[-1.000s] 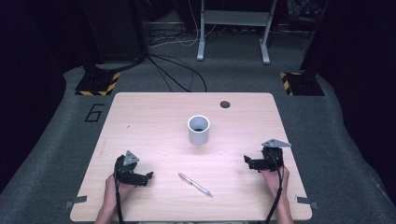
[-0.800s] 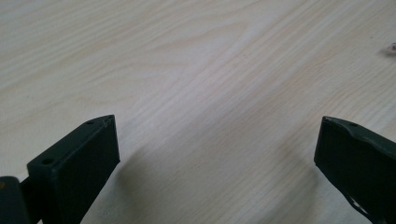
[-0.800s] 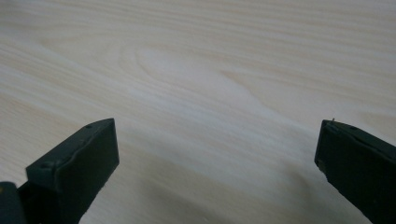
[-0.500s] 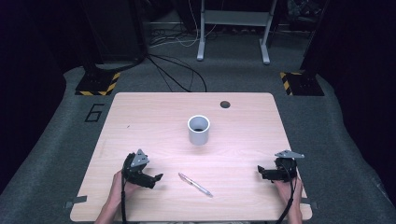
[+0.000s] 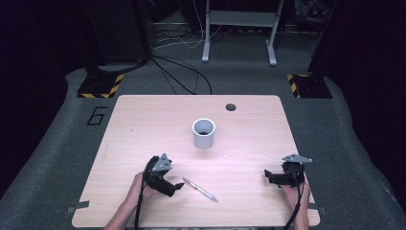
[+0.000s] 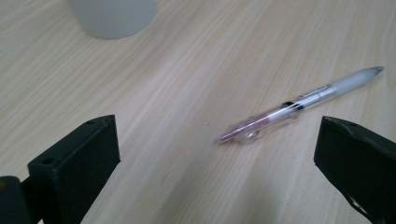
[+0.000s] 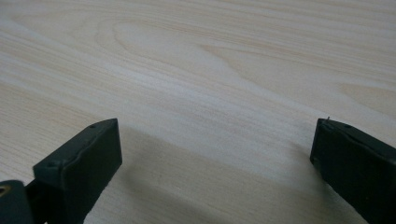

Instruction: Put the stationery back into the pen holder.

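A clear and white pen [image 5: 201, 189] [image 6: 299, 105] lies flat on the wooden table [image 5: 143, 124] near the front edge. My left gripper [image 5: 178, 188] [image 6: 215, 154] is open, low over the table, with the pen's near end just ahead of its jaws. A grey cup [image 5: 204, 132] [image 6: 112, 16] stands upright at the table's middle. My right gripper [image 5: 266, 177] [image 7: 215, 154] is open at the front right, held low over bare wood with nothing between its jaws.
A dark round hole [image 5: 231, 107] sits in the table near the far edge. Cables [image 5: 177, 72] and a metal stand [image 5: 239, 28] lie on the floor beyond the table. Yellow-black striped blocks [image 5: 100, 86] flank the far corners.
My left gripper has moved right toward the pen. My right gripper has drawn back toward the front right of the table. Pen and cup have stayed put.
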### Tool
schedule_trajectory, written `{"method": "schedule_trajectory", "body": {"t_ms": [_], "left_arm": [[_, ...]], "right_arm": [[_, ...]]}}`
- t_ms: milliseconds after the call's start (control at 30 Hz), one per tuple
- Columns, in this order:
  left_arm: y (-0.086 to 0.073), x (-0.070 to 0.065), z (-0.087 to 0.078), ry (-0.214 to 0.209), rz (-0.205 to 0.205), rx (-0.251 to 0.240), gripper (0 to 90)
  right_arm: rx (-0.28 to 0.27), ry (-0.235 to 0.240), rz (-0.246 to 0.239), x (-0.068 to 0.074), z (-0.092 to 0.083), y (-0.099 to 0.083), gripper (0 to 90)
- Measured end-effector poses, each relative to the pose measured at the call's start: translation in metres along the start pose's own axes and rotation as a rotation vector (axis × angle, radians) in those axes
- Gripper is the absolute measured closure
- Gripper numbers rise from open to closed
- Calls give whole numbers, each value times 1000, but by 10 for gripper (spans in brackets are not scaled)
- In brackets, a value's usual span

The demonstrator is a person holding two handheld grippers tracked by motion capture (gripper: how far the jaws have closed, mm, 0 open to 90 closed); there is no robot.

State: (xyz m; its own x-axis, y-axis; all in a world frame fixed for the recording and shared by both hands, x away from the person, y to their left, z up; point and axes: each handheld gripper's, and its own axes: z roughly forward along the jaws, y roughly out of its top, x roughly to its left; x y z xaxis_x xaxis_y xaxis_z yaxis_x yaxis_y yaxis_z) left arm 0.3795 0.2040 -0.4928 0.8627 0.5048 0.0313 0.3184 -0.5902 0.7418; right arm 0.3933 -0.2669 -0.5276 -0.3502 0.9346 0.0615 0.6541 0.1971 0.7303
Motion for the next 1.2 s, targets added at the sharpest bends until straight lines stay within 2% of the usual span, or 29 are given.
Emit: {"method": "schedule_trajectory", "body": {"t_ms": [33,133,167,367,533,600,633,667,767,800,867,933,967,1033,1067,1200], "left_arm": [[3,-3,4,-8,18,3,7],[11,-11,13,-39,38,4,8],[12,-13,16,-38,46,6,9],[24,-29,34,-121,91,20,17],[30,-38,45,-147,128,45,49],[31,-41,48,-171,139,54,72],[32,-43,49,-179,143,56,112],[34,-45,50,-185,165,70,112],[40,-54,54,-211,226,94,190],[42,-56,55,-230,247,101,265],[45,-59,58,-244,261,119,321],[49,-61,60,-249,291,148,387],[52,-63,62,-258,302,166,449],[54,-64,62,-273,316,182,461],[55,-64,63,-292,324,194,486],[57,-68,66,-318,356,217,585]], "right_arm": [[5,-2,-12,0,0,0,16],[12,-10,-19,2,0,0,16],[9,-10,-27,2,0,0,16],[3,-7,-17,1,0,0,25],[0,-6,-30,0,-1,0,37],[1,-8,-14,1,-1,-1,39],[-2,-7,-19,1,-1,-1,40],[-2,-7,-19,1,-1,-1,40],[0,-11,-10,1,-1,-1,44],[-4,-11,-11,1,-1,-1,50],[-4,-19,-7,2,-2,-1,61],[-3,-20,-8,2,-2,-1,62],[-5,-20,-12,2,-2,-1,63],[-5,-21,-13,2,-2,-1,63],[-3,-22,-6,2,-2,-1,63],[-9,-23,-8,2,-2,-1,71]]}}
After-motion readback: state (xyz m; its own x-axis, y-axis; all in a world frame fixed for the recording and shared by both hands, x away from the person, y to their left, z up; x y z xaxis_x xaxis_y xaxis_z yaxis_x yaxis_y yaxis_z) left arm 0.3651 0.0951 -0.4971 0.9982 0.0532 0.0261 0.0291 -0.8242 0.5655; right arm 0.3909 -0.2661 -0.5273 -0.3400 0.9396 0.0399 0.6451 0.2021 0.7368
